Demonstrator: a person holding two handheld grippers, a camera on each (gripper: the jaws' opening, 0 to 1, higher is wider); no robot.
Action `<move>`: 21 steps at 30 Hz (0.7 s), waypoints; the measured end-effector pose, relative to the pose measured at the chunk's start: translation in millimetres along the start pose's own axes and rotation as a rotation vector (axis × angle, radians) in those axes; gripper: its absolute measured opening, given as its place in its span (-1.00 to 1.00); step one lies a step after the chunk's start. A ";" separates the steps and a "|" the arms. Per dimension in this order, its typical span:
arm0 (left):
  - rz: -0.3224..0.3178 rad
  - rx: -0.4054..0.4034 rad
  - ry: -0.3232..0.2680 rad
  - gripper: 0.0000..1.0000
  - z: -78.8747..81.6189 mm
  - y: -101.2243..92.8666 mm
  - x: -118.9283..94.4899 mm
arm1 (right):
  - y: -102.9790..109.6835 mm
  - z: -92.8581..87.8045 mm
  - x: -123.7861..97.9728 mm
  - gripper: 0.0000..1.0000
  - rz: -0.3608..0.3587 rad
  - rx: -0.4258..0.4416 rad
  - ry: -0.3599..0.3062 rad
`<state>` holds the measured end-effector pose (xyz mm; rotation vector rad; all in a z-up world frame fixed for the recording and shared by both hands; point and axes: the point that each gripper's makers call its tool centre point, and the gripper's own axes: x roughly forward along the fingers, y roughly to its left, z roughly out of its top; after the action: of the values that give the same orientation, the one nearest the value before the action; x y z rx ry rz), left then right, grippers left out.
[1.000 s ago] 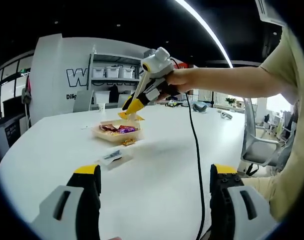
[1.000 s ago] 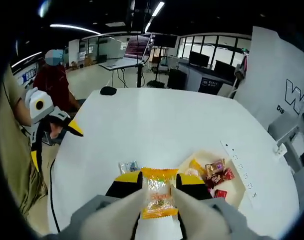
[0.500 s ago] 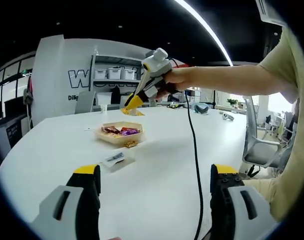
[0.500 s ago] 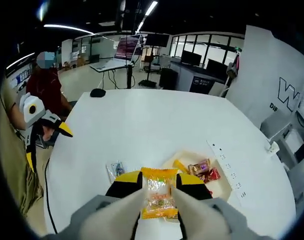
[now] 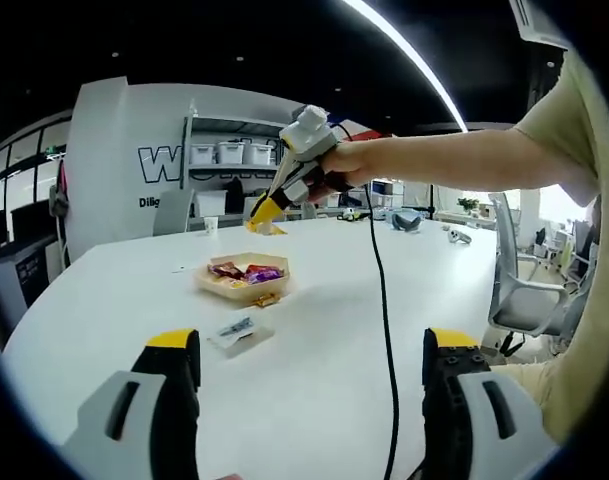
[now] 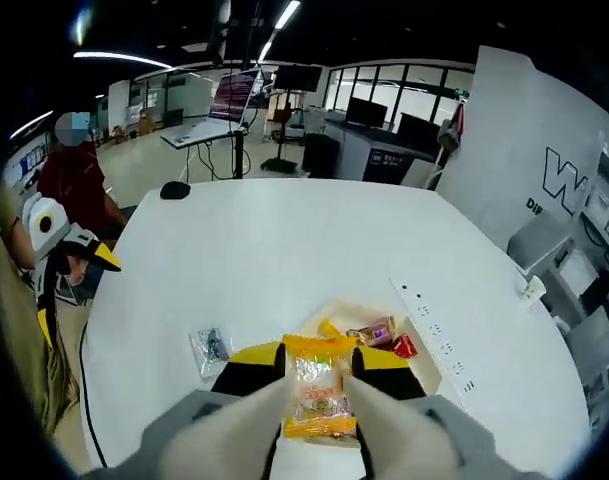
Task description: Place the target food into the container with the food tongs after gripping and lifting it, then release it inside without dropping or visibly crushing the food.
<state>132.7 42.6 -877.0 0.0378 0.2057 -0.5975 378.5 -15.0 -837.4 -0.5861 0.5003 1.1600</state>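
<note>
In the right gripper view my right gripper [image 6: 319,372] is shut on an orange snack packet [image 6: 318,398], held in the air above the beige container [image 6: 369,313] of wrapped snacks on the white table. In the left gripper view that same right gripper [image 5: 264,217] hangs high over the container [image 5: 246,277] with the orange packet [image 5: 262,227] at its tips. My left gripper [image 5: 309,370] stands open low over the near table, nothing between its jaws. It also appears at the left of the right gripper view as the left gripper [image 6: 84,262].
A clear packet [image 5: 238,328] lies on the table near the container, also seen as the clear packet [image 6: 208,347]. An orange wrapper [image 5: 264,298] lies beside the container. A power strip [image 6: 434,335] runs along the table. A black cable [image 5: 384,320] hangs from the right gripper. A seated person [image 6: 74,170] is beyond the table.
The right gripper has risen higher with the orange packet still held, so the container looks smaller below it. The left gripper stays open and in place.
</note>
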 end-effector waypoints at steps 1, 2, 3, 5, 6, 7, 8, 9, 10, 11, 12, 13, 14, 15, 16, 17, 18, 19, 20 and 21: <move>0.000 0.001 0.000 0.81 0.5 0.0 0.0 | -2.0 0.4 0.6 -0.55 -0.001 0.005 -0.001; 0.000 0.000 0.000 0.81 0.7 0.1 0.0 | -3.3 0.7 1.1 -0.55 -0.004 0.007 0.000; 0.000 -0.001 -0.001 0.81 1.0 0.2 -0.2 | -6.1 0.6 1.5 -0.55 -0.010 0.007 0.003; 0.004 0.000 -0.002 0.81 1.8 1.2 -0.5 | -13.2 1.7 2.3 -0.55 -0.018 0.016 0.002; 0.005 0.000 -0.002 0.81 2.1 1.6 -0.7 | -15.3 2.1 2.8 -0.55 -0.021 0.020 0.002; 0.006 0.001 -0.002 0.81 2.5 1.9 -0.9 | -17.4 2.0 3.2 -0.55 -0.029 0.023 0.004; 0.007 0.001 -0.003 0.81 3.0 2.6 -0.9 | -19.9 2.2 3.5 -0.55 -0.036 0.025 0.006; 0.008 0.001 -0.003 0.81 3.2 3.1 -0.9 | -20.1 3.0 3.7 -0.55 -0.035 0.028 0.003; 0.009 0.002 -0.004 0.82 3.7 3.3 -1.0 | -20.2 3.7 4.1 -0.55 -0.034 0.032 0.001; 0.008 -0.001 -0.006 0.82 4.1 3.3 -1.0 | -21.1 3.9 4.9 -0.55 -0.036 0.032 0.002; 0.005 -0.008 -0.010 0.83 4.5 3.4 -0.9 | -24.1 3.4 6.4 -0.55 -0.044 0.035 0.007; 0.006 -0.007 -0.009 0.82 4.3 3.8 -1.0 | -24.6 3.6 6.9 -0.55 -0.046 0.042 0.006; 0.007 -0.006 -0.008 0.82 4.4 4.2 -1.1 | -25.9 3.8 7.6 -0.55 -0.049 0.051 0.005; 0.007 -0.007 -0.009 0.83 4.6 4.2 -1.1 | -26.2 3.7 7.8 -0.55 -0.051 0.051 0.006; 0.007 -0.009 -0.010 0.83 5.0 4.4 -1.2 | -27.2 3.3 8.6 -0.55 -0.055 0.053 0.009; 0.007 -0.008 -0.010 0.83 5.2 4.6 -1.4 | -28.4 3.0 9.2 -0.55 -0.059 0.061 0.010; 0.008 -0.007 -0.010 0.83 5.3 4.9 -1.5 | -29.6 2.9 9.6 -0.55 -0.063 0.064 0.010; 0.008 -0.007 -0.010 0.83 5.4 5.1 -1.6 | -31.9 2.4 9.9 -0.55 -0.070 0.069 0.013; 0.008 -0.008 -0.011 0.83 5.7 5.4 -1.7 | -35.1 2.1 10.4 -0.55 -0.077 0.079 0.013; 0.008 -0.008 -0.011 0.83 5.8 5.5 -1.9 | -36.1 2.3 10.5 -0.55 -0.080 0.083 0.011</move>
<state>135.3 47.7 -871.1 0.0273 0.1972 -0.5886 416.1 -16.3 -836.3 -0.5370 0.5276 1.0561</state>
